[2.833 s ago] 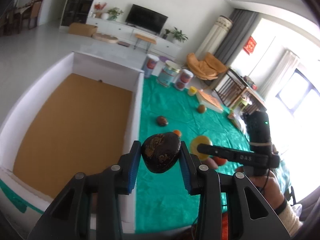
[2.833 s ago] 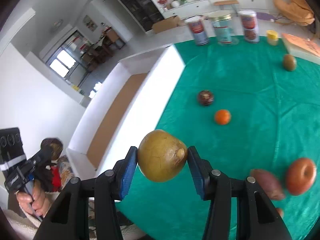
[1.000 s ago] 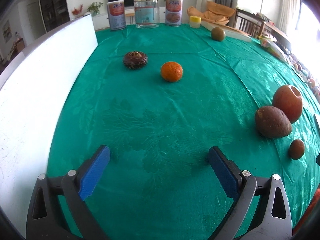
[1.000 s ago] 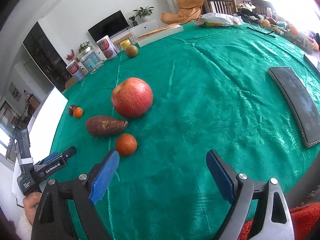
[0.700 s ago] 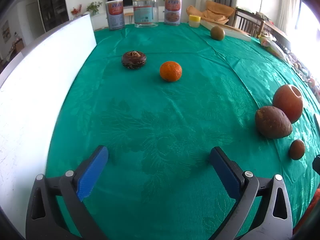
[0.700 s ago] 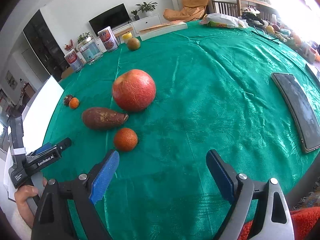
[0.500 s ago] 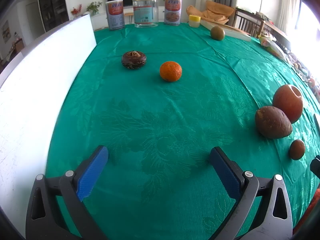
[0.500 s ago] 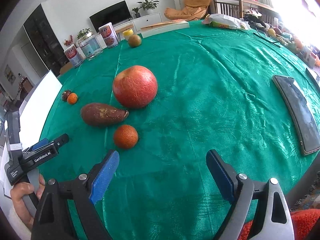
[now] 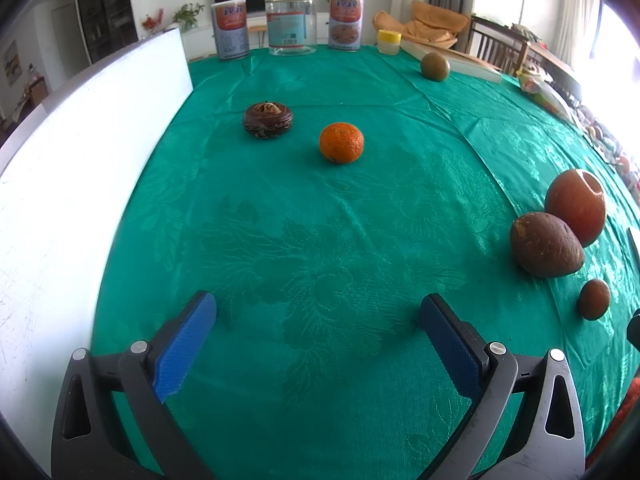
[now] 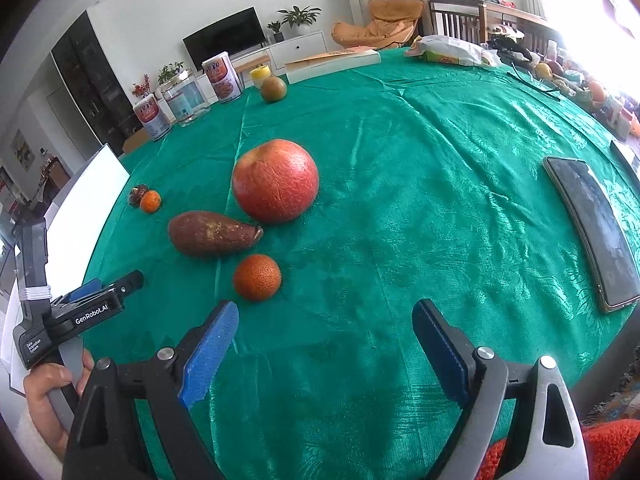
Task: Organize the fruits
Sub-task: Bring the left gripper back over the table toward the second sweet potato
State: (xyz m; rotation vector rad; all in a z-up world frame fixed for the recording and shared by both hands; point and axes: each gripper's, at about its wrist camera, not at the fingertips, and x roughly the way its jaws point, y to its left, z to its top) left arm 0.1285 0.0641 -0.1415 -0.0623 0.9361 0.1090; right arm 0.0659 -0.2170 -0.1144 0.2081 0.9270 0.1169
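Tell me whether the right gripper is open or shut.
Open. The right gripper has its blue pads spread wide above the green tablecloth, nothing between them; the small orange fruit lies ahead, untouched.

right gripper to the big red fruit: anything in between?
Yes: the small orange fruit sits between the open right gripper and the big red fruit, slightly left of centre. Right wrist view shows it.

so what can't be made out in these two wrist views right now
- Inside of the white box: both views show only its outer wall.
- Dark round fruit: right view, tiny and half behind the small orange tangerine.
- Black phone: left view, cut off by the edge.
- Cluttered far table end: washed out by window glare.
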